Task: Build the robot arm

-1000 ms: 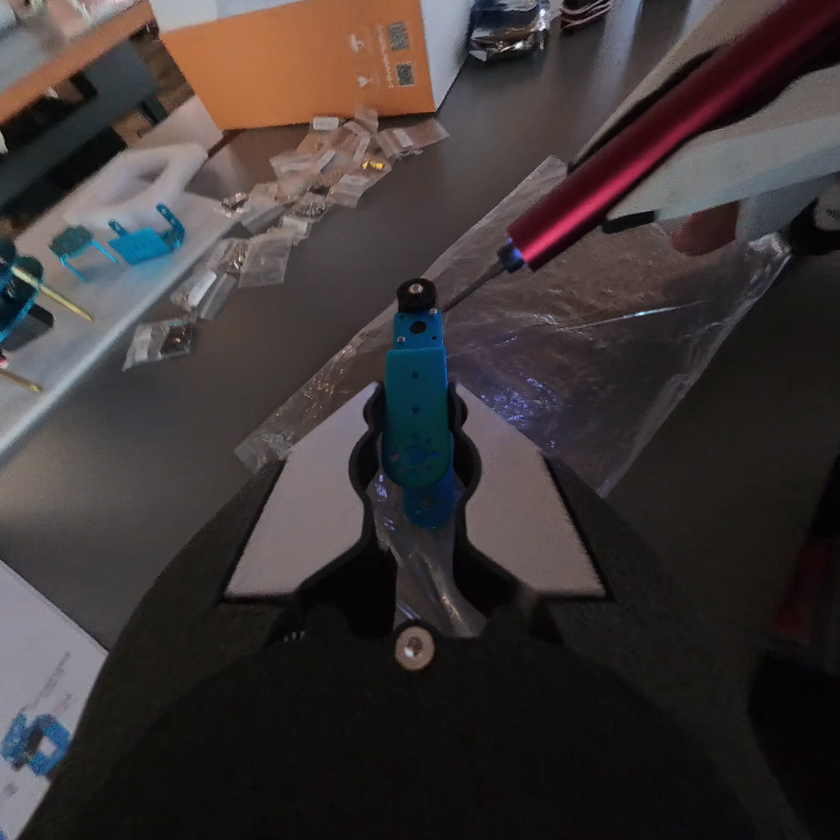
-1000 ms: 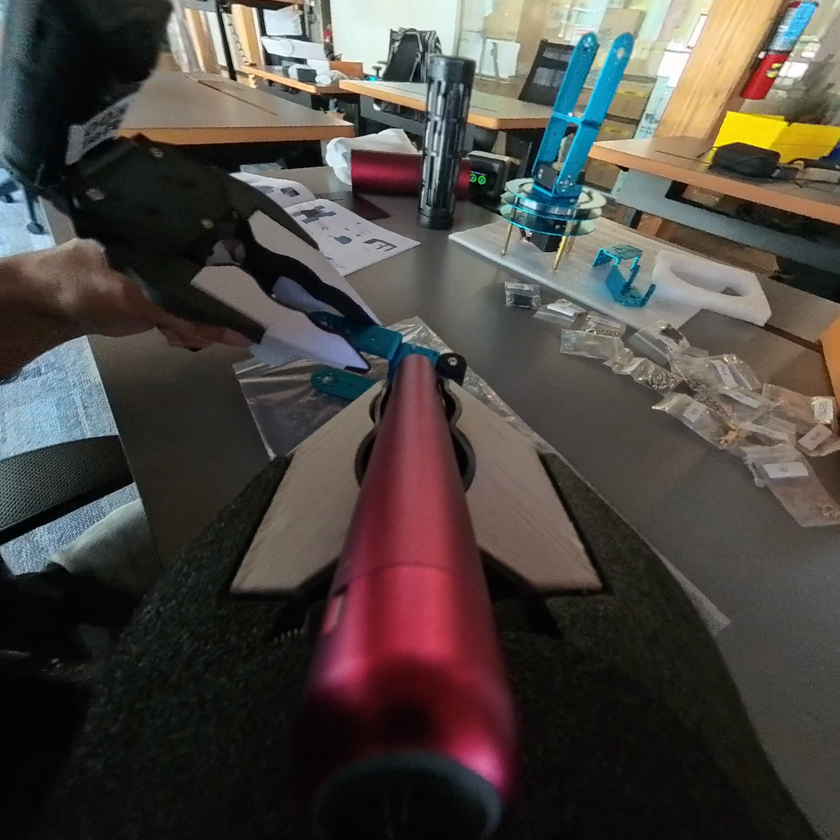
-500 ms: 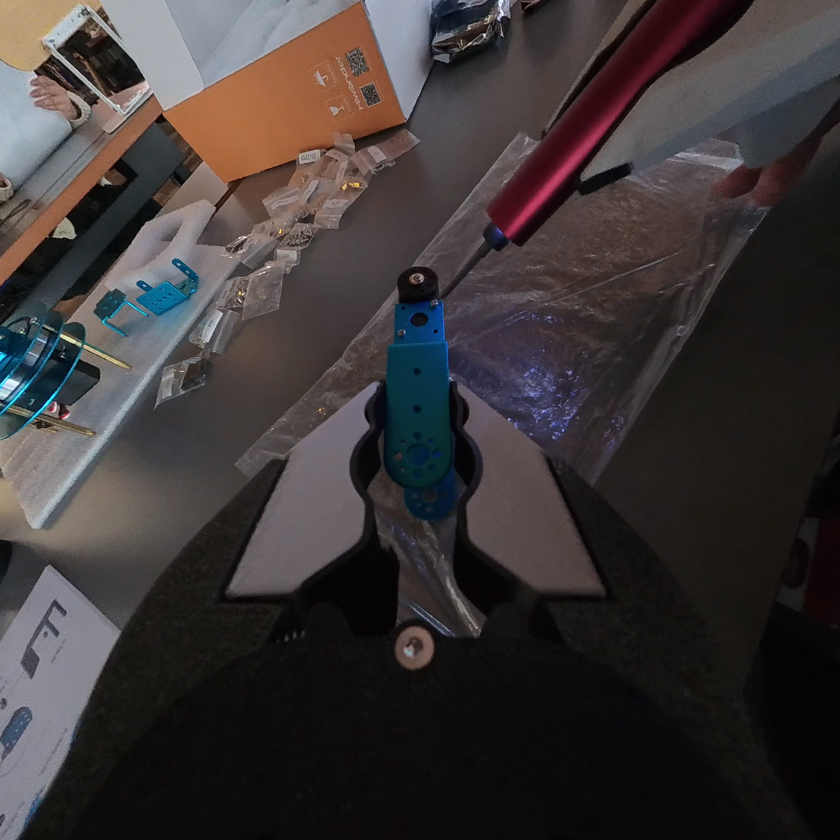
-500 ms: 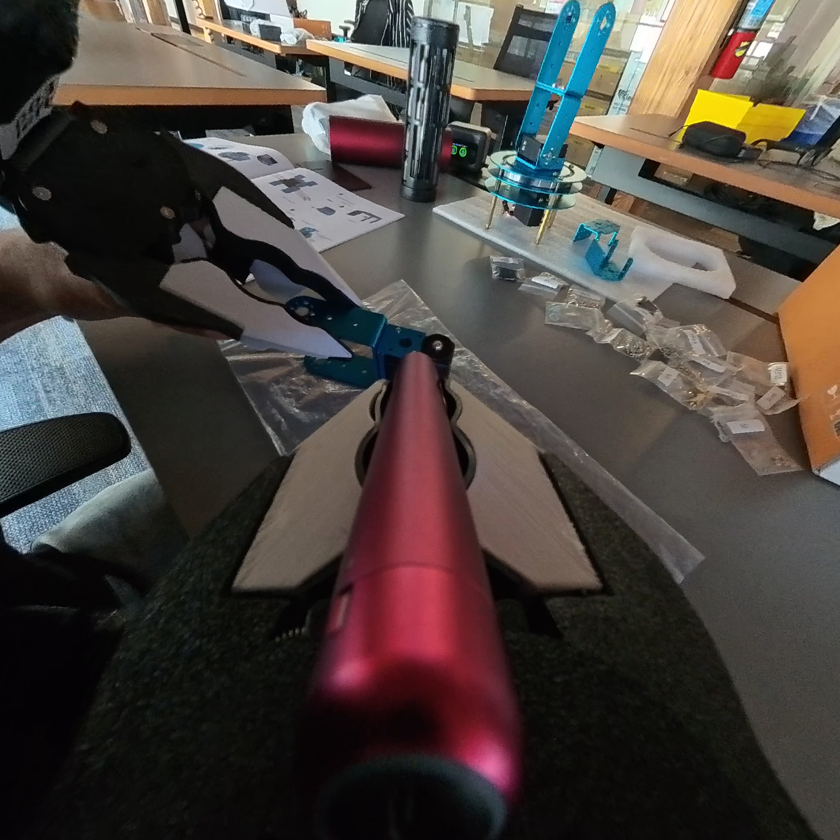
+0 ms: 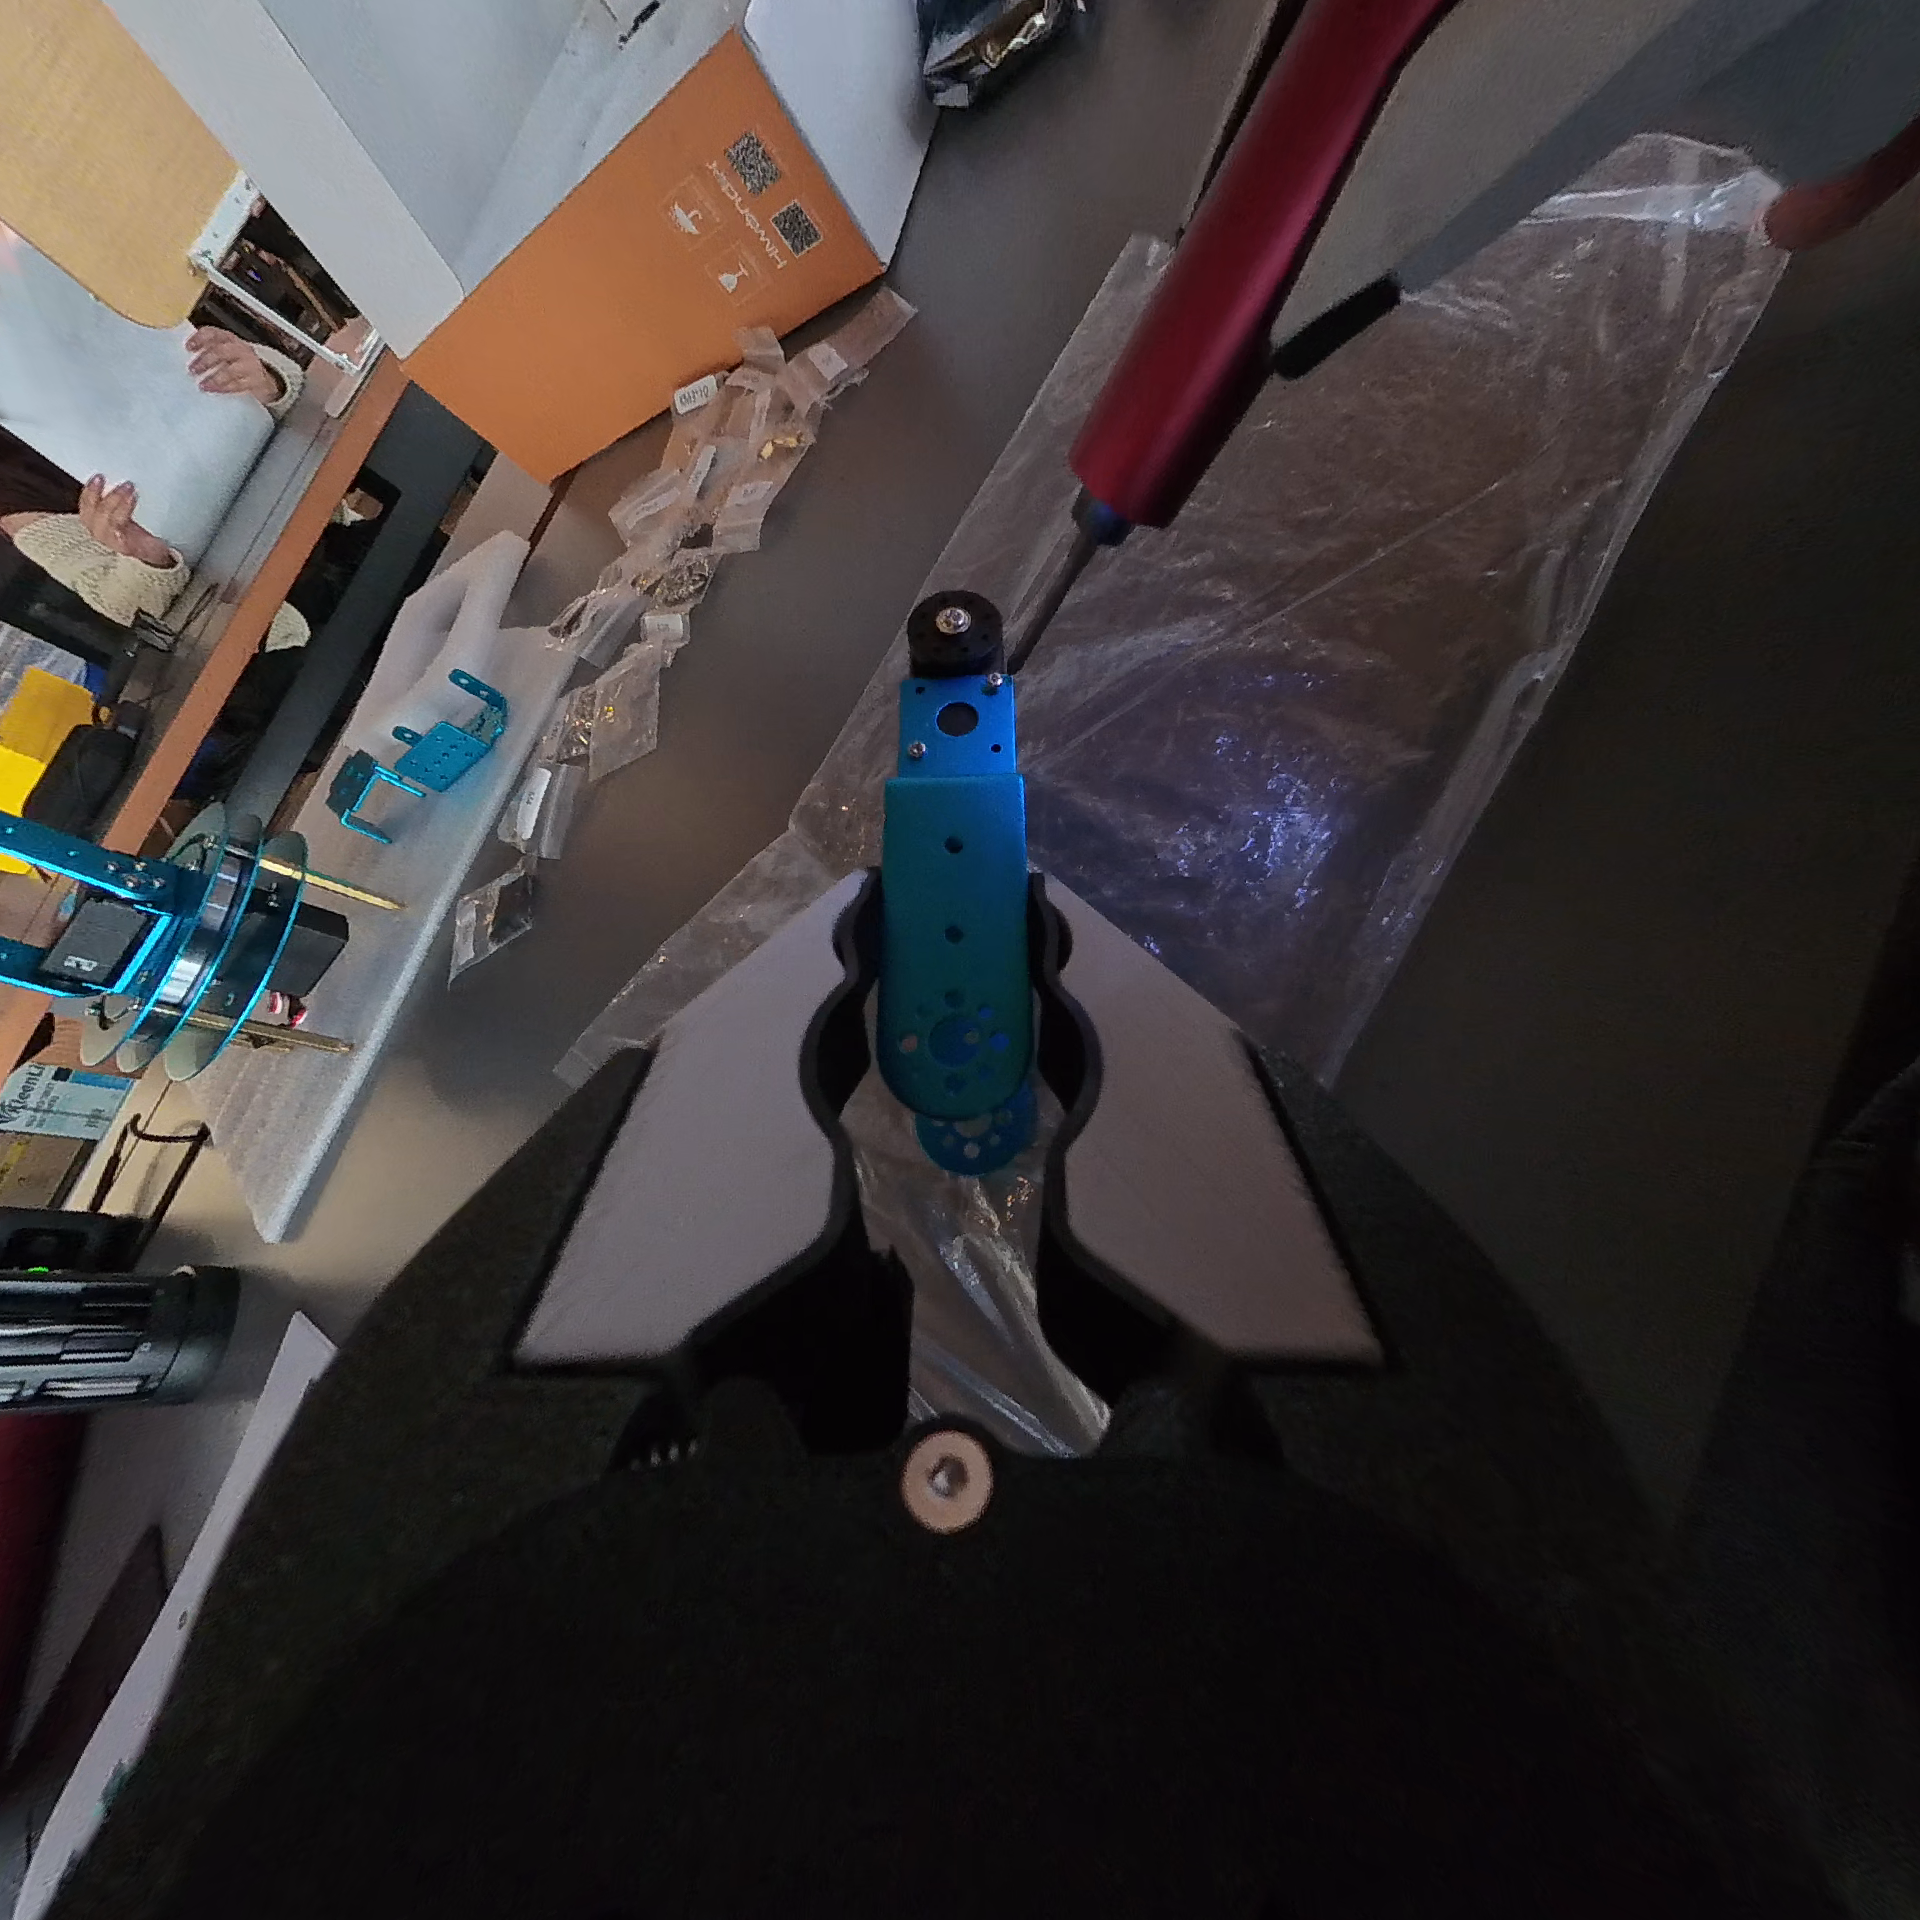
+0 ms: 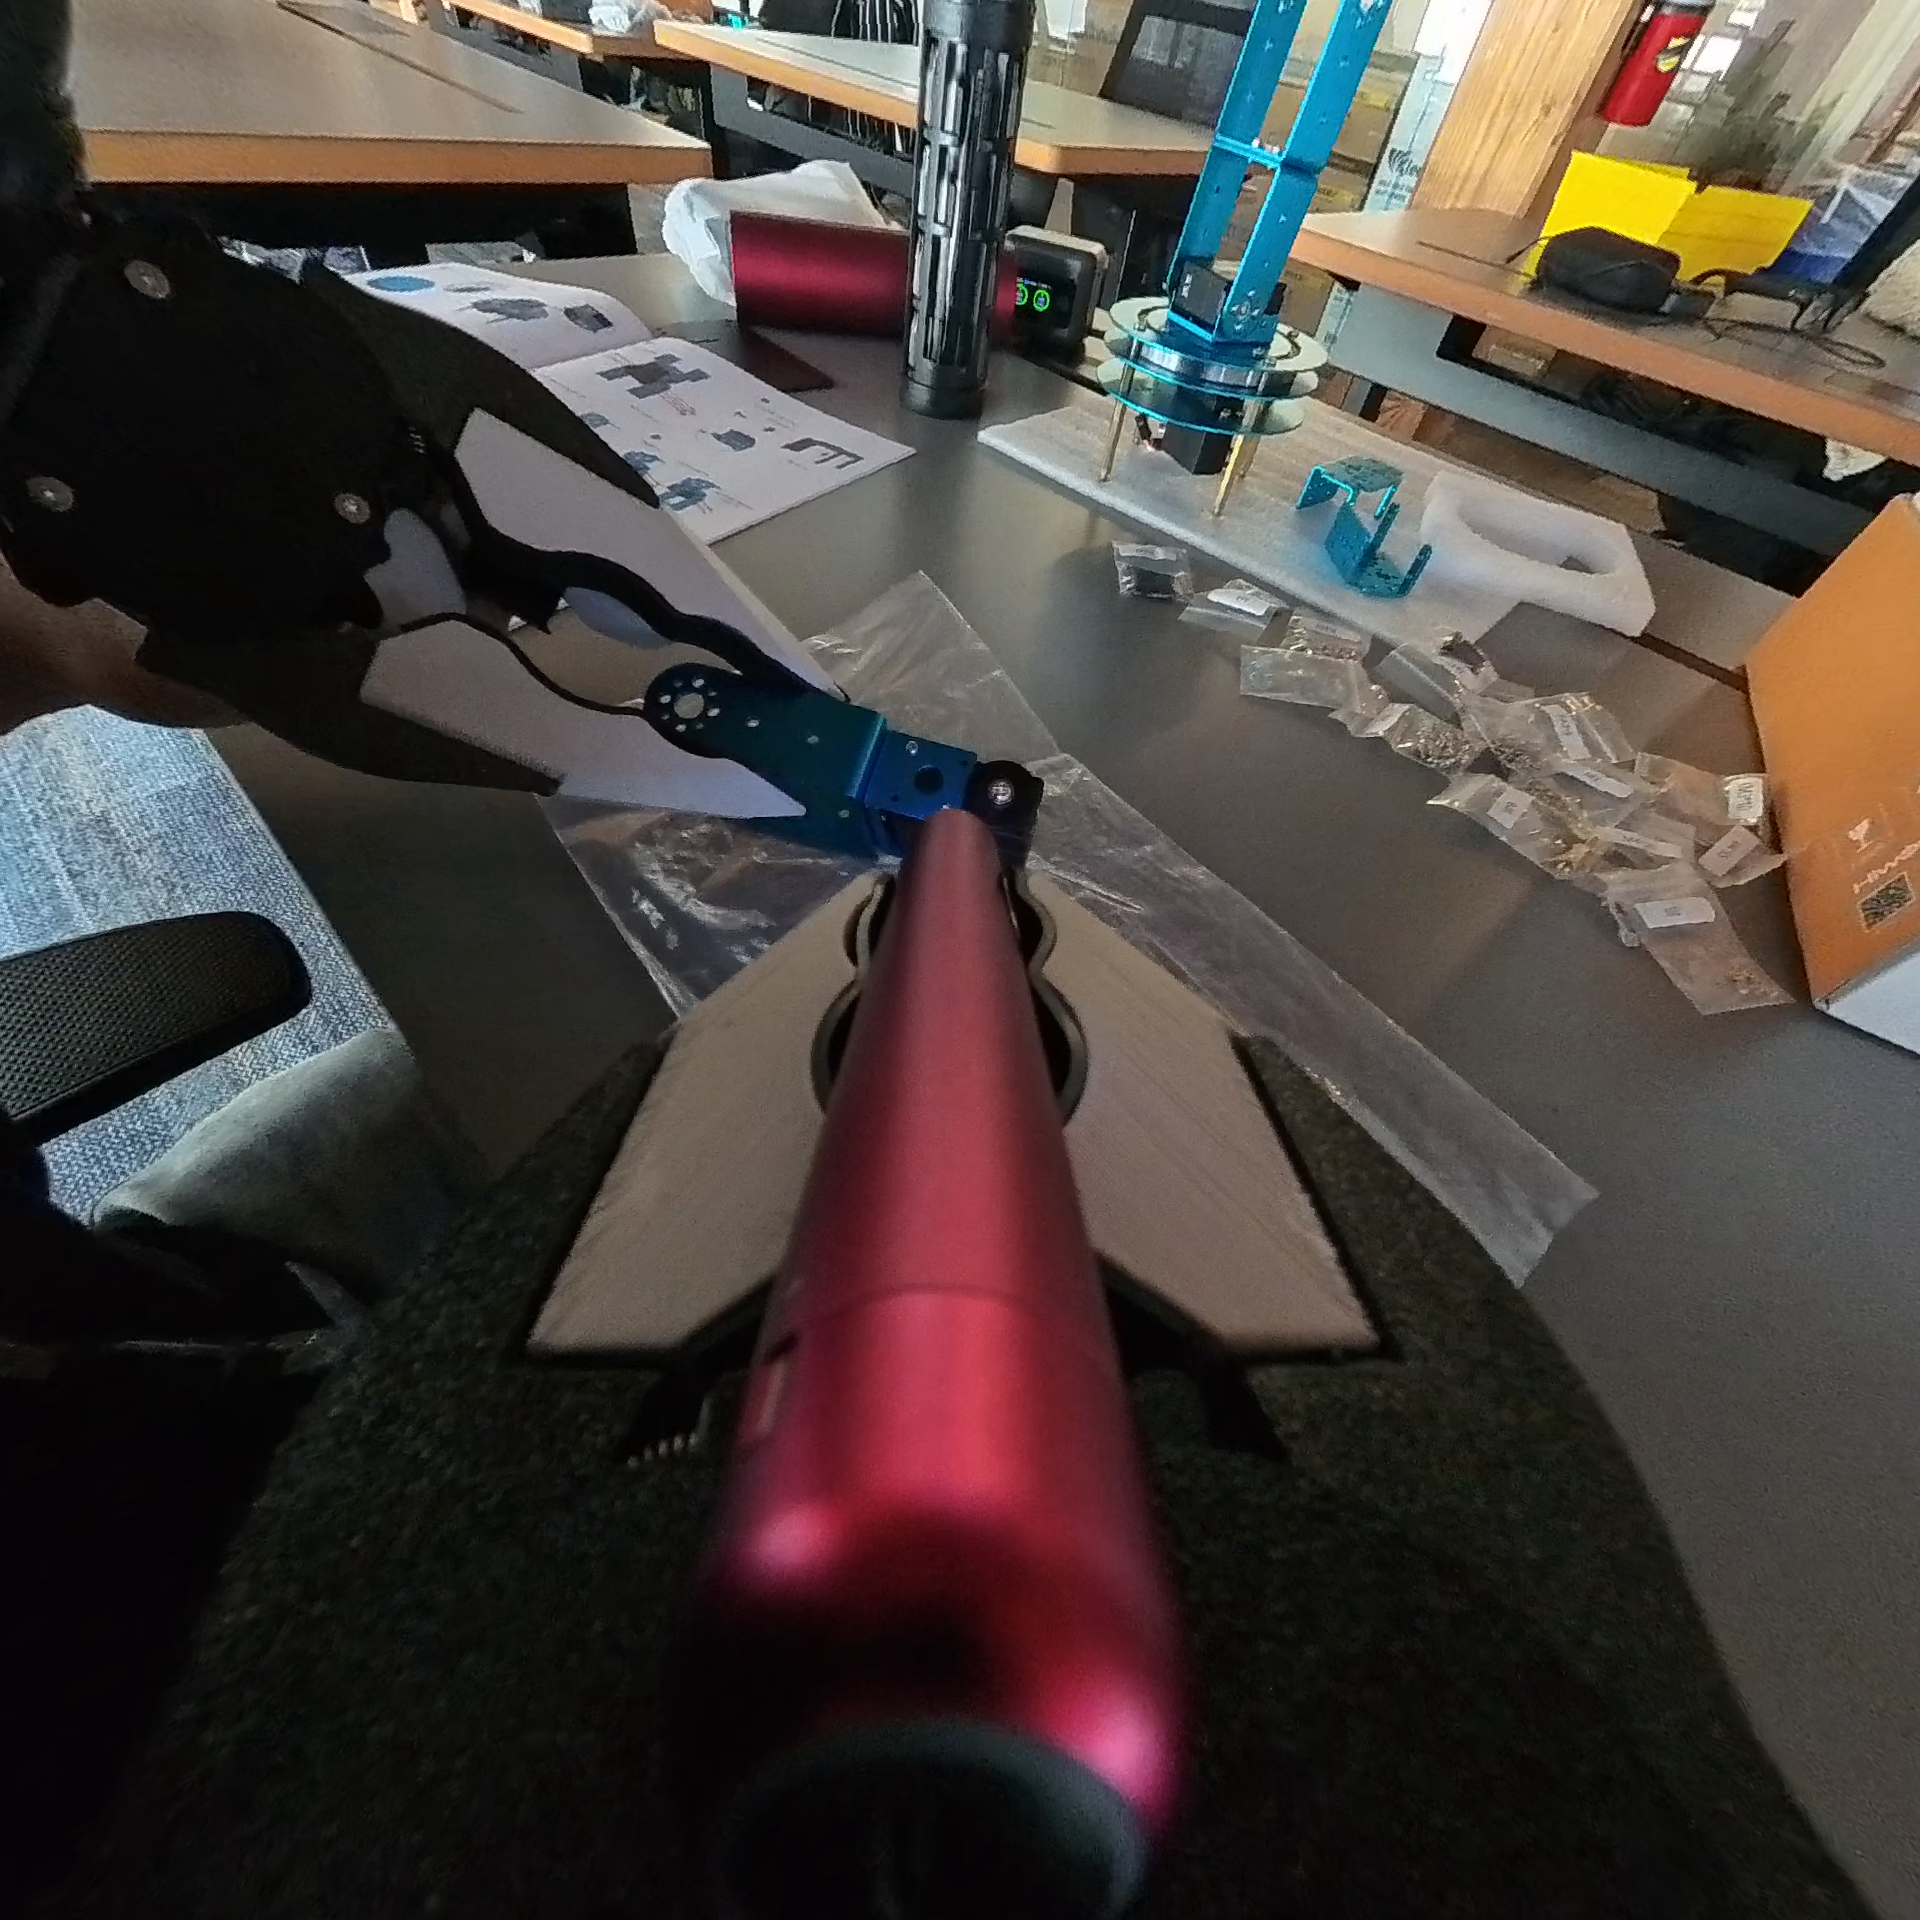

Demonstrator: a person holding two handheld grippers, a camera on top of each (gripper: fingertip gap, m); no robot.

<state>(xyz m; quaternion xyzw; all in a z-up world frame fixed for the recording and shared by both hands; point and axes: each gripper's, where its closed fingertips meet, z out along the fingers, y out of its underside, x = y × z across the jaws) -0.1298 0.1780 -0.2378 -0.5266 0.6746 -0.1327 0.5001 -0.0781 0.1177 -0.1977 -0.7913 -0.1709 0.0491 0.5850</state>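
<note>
Left gripper (image 5: 954,935) fingers clamped on blue bracket (image 5: 954,935), held above clear plastic bag (image 5: 1351,644) on grey table (image 6: 1299,831). Black round part (image 5: 954,632) at bracket's far end. Right gripper (image 6: 951,925) fingers clamped on red screwdriver (image 6: 935,1195); its tip at bracket's far corner, beside black part. Small parts bags (image 6: 1507,748) right of plastic bag.

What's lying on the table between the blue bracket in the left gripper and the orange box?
Bare dark tabletop, then a scatter of small clear parts bags before the orange box, seen in the right wrist view beyond the blue bracket.
</note>
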